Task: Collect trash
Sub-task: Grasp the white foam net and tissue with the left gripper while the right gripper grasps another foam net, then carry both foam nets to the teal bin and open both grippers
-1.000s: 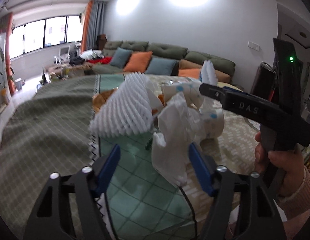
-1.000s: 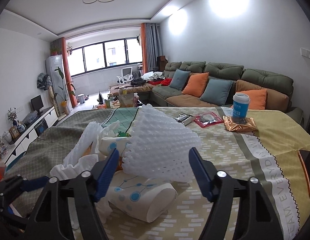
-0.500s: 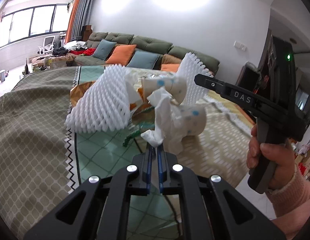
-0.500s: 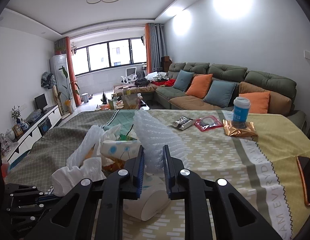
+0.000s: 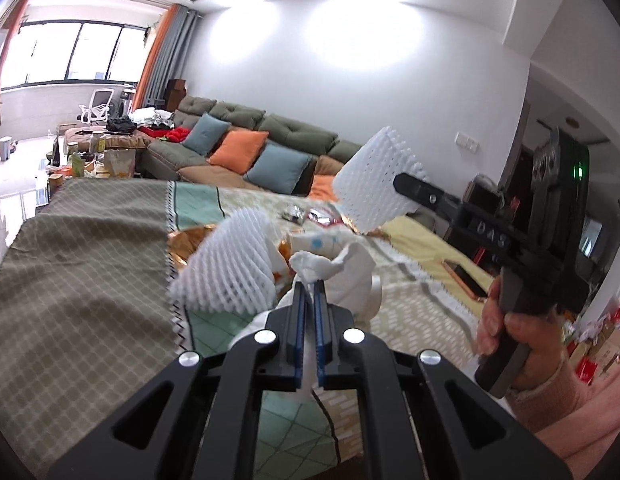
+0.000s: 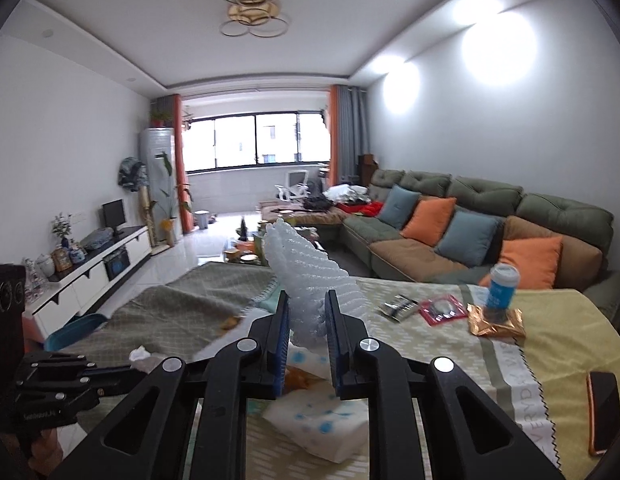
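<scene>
1. Two pieces of trash are in hand. The left claw (image 5: 308, 286) has its pads pressed together on a crumpled white tissue (image 5: 316, 268). The right claw (image 6: 307, 308) pinches a white foam net sleeve (image 6: 310, 280), which stands up and forward from between its pads.
2. Deciding relation: both held pieces sit clear above the table (image 6: 550, 320). In the left view the right claw (image 5: 406, 182) holds its foam sleeve (image 5: 374, 184) higher and further off than the tissue. No bin or bag is visible in either view, so which way the trash must travel cannot be told.
3. Remaining litter: directly below and ahead of the claws lie a second foam net sleeve (image 5: 229, 264), a spotted paper cup (image 6: 322, 428) on its side and some orange scraps. The left claw is nearer the second sleeve; the right is over the cup.
4. Surface: a patterned cloth covers the table. Further along stand a blue cup (image 6: 502, 290) on a gold wrapper, a red packet (image 6: 442, 310) and a phone (image 6: 604, 416) near the edge.
5. Room: a living room with a green sofa (image 6: 490, 216), orange and blue cushions, and a window at the far end.
</scene>
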The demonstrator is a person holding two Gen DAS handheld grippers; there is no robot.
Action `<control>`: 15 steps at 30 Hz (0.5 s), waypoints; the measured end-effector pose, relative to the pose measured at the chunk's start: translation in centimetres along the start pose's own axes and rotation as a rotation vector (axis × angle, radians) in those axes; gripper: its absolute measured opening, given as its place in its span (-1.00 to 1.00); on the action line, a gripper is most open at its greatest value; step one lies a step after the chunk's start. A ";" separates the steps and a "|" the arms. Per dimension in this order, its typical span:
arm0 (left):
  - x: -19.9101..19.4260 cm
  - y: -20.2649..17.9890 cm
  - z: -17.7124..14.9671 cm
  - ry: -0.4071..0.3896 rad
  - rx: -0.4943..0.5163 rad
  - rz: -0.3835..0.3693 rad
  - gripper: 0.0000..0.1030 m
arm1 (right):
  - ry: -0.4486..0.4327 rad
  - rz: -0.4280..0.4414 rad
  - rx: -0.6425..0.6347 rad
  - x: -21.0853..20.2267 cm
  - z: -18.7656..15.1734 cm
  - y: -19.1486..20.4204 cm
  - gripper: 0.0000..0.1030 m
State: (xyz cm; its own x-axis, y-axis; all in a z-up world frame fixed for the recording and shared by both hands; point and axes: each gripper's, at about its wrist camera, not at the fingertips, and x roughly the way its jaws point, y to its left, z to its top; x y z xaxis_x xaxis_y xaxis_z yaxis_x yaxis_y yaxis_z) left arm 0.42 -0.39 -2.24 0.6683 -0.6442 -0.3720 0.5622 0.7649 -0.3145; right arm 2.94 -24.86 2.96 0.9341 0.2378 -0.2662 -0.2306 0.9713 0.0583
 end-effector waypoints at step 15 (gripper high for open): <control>-9.9 5.3 2.9 -0.148 -0.069 0.317 -0.88 | 0.060 0.470 0.011 4.4 1.2 7.6 -0.67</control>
State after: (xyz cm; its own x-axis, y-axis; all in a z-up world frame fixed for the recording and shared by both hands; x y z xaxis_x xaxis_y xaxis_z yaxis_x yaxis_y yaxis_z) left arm -1.83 10.04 2.28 0.8703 -0.3642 -0.3316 0.2850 0.9214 -0.2641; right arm 5.67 -16.42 3.35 0.7120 0.6507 -0.2639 -0.6211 0.7589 0.1957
